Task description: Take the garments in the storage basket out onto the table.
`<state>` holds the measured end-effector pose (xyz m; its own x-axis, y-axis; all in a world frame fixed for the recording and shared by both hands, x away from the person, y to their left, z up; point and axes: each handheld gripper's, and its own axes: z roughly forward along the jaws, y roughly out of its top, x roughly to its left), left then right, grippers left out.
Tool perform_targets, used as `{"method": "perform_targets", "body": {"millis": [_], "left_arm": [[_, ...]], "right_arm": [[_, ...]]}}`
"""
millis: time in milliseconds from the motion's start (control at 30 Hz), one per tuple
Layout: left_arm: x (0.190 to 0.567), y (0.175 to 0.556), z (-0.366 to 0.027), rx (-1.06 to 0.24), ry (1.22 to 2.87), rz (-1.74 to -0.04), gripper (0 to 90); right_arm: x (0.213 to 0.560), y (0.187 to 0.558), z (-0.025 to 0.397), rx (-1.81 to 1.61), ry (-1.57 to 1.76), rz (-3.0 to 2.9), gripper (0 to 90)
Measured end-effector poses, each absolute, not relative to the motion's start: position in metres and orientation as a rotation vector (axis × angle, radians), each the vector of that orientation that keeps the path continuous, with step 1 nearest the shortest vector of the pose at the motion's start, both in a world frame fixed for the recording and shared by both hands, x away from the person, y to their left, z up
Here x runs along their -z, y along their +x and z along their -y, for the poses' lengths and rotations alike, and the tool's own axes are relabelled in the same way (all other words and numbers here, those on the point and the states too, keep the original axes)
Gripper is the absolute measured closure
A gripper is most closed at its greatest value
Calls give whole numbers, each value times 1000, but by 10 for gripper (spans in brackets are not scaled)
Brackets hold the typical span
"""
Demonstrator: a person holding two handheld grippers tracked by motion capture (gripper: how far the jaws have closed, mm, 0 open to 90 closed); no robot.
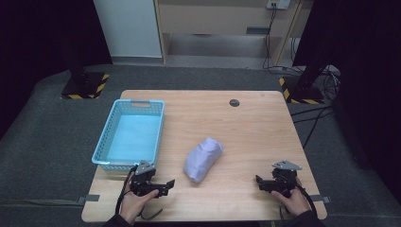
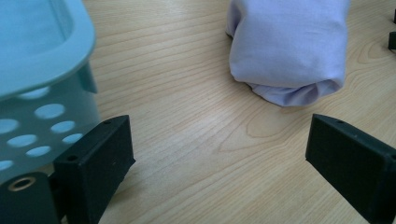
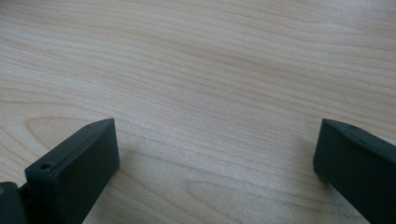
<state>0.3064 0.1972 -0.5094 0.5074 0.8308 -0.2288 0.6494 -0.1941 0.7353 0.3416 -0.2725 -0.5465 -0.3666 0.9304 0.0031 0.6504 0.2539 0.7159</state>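
Left gripper view, lilac cloth bundle (image 2: 289,51) cropped above, basket (image 2: 42,70) cropped left

From the high view I look forward and down from above the near edge, taking in the whole light wooden table (image 1: 246,118) and the grey floor beyond. My left gripper view sits low, just above the tabletop, facing across it toward the right; it shares with the high view the pale blue perforated plastic basket (image 2: 42,70) and the folded lilac cloth bundle (image 2: 289,46), both seen close. My right gripper view is low too, tilted onto bare wood grain very near the lens.
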Motion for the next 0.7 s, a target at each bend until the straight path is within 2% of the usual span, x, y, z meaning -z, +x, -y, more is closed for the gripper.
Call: {"method": "perform_targets", "body": {"millis": [700], "left_arm": [[511, 304, -213, -283, 1941, -1270, 67]], "right_arm": [[547, 342, 273, -892, 1437, -2109, 5]]}}
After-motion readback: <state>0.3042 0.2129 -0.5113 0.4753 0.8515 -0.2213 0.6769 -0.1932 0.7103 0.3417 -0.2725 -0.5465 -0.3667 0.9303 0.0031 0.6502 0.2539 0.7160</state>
